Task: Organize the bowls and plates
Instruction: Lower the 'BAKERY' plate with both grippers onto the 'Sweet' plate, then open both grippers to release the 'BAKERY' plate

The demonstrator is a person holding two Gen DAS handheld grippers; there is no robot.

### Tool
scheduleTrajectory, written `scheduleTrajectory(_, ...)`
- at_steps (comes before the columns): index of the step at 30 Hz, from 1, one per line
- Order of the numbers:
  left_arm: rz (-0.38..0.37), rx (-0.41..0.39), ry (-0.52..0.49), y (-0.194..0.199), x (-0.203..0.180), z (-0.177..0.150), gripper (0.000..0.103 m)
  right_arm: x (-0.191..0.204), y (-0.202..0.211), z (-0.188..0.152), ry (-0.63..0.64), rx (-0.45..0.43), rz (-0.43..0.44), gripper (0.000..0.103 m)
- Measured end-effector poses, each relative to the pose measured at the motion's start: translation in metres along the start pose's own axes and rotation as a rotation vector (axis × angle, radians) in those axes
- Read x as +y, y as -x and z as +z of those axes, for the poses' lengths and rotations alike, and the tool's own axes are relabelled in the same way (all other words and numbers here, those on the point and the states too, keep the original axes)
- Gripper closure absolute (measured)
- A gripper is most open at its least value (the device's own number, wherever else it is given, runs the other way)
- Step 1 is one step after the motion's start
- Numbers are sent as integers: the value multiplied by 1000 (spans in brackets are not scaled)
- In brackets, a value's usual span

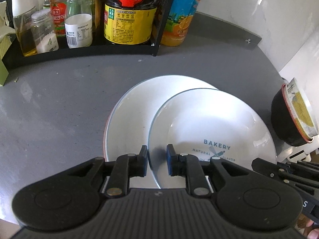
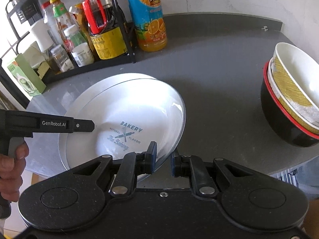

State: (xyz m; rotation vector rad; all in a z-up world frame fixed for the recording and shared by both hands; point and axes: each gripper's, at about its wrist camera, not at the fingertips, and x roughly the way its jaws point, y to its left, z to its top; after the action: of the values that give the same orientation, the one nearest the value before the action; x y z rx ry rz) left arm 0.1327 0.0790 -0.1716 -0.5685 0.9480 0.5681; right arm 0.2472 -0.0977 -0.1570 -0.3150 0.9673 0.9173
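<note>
Far left of the left gripper's fingers there's a black wire rack (image 1: 83,48) on the grey countertop (image 1: 59,103), crammed with condiment bottles, the big dark soy sauce jug with the yellow label and red handle (image 1: 130,14) being the obvious one. A tall orange juice bottle (image 1: 179,18) stands just beside the rack's right post.

The left gripper (image 1: 157,160) has its fingers straddling the near-left rim of the white plate with the blue BAKERY print (image 1: 211,123). There's a visible gap on the right pad, so it's a loose bracket, not a real squeeze. That plate sits tilted on top of a plain white plate with a thin blue rim (image 1: 133,115), offset to the right of it.

The right gripper (image 2: 163,158) is parted around the same printed plate's near-right edge, pads not clenched either.

Off to the right of both sets of fingers, well apart from the plates: a black bowl with a red rim (image 2: 279,119) with a white-and-yellow patterned bowl (image 2: 293,81) nested inside, sitting crooked.
</note>
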Motion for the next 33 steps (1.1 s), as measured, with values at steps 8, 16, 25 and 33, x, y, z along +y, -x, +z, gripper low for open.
scheduleTrajectory(8, 32, 18, -56, -5, -1, 3, 83, 9, -8, 1, 0, 15, -49, 89)
scheduleTrajectory(16, 126, 9, -223, -3, -21, 4, 83, 16, -13, 2, 0, 19, -105, 84)
scheduleTrajectory(25, 142, 12, -203, -2, -10, 12, 84, 13, -23, 0, -15, 22, -125, 61)
scheduleTrajectory(33, 164, 6, -207, -5, -14, 16, 84, 7, -30, 0, -42, 29, -118, 48)
